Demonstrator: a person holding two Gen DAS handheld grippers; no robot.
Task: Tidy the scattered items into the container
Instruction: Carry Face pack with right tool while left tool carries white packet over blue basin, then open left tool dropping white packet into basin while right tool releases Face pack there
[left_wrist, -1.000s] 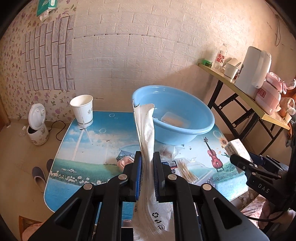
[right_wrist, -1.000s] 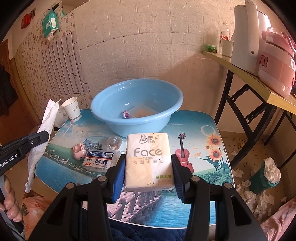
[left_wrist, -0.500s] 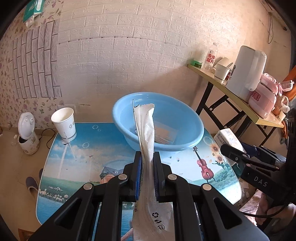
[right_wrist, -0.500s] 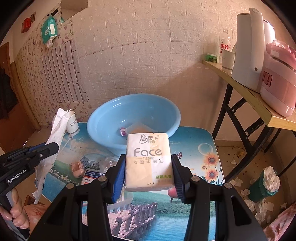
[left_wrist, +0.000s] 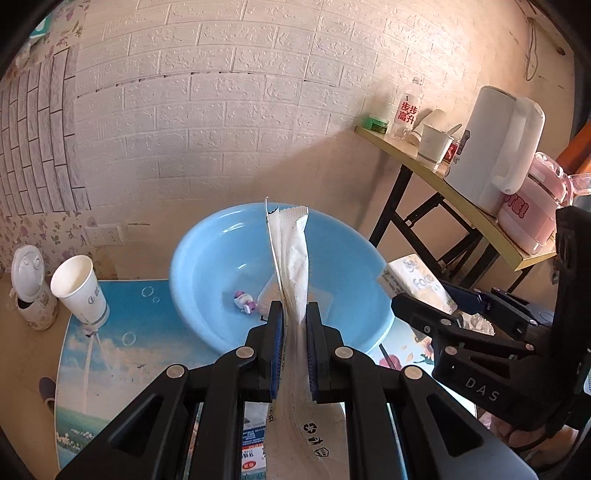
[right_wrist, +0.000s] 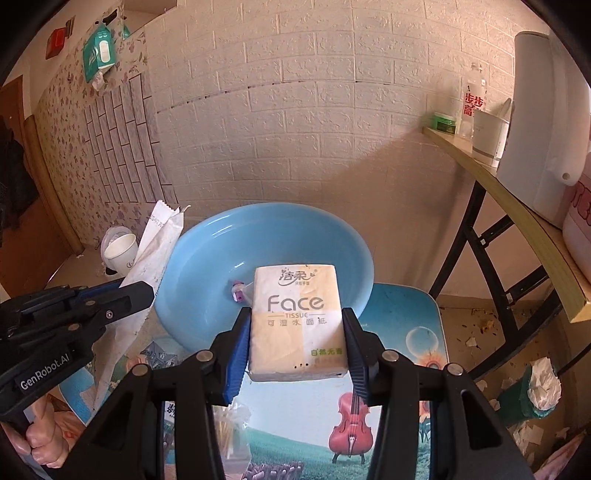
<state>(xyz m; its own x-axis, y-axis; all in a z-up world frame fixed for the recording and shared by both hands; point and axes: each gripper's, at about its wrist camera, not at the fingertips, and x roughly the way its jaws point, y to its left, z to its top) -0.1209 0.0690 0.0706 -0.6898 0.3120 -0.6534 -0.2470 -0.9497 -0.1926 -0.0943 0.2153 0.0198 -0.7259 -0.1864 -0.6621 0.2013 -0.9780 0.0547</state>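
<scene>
- One low table (right_wrist: 402, 306) with a printed landscape top fills the lower half of both views; a violin picture sits at lower centre of the right wrist view.
- One blue basin (left_wrist: 207, 266) stands on the table at the centre of each frame. Inside it lie one small pink-and-white toy (left_wrist: 244, 302) and one flat pale packet, mostly hidden behind the wrapper.
- One tissue pack (right_wrist: 297, 321) marked "Face" is clamped flat between both fingers of the right gripper (right_wrist: 295, 354), at the centre of the right wrist view, in front of the basin's near rim.
- One long white wrapper (left_wrist: 291, 266) is pinched upright by the left gripper (left_wrist: 294, 350), its top edge over the basin at frame centre.
- One paper cup (left_wrist: 79, 291) stands at the left edge of the table.
- One bag of cotton swabs (right_wrist: 225, 432) lies at the bottom of the right wrist view.
</scene>
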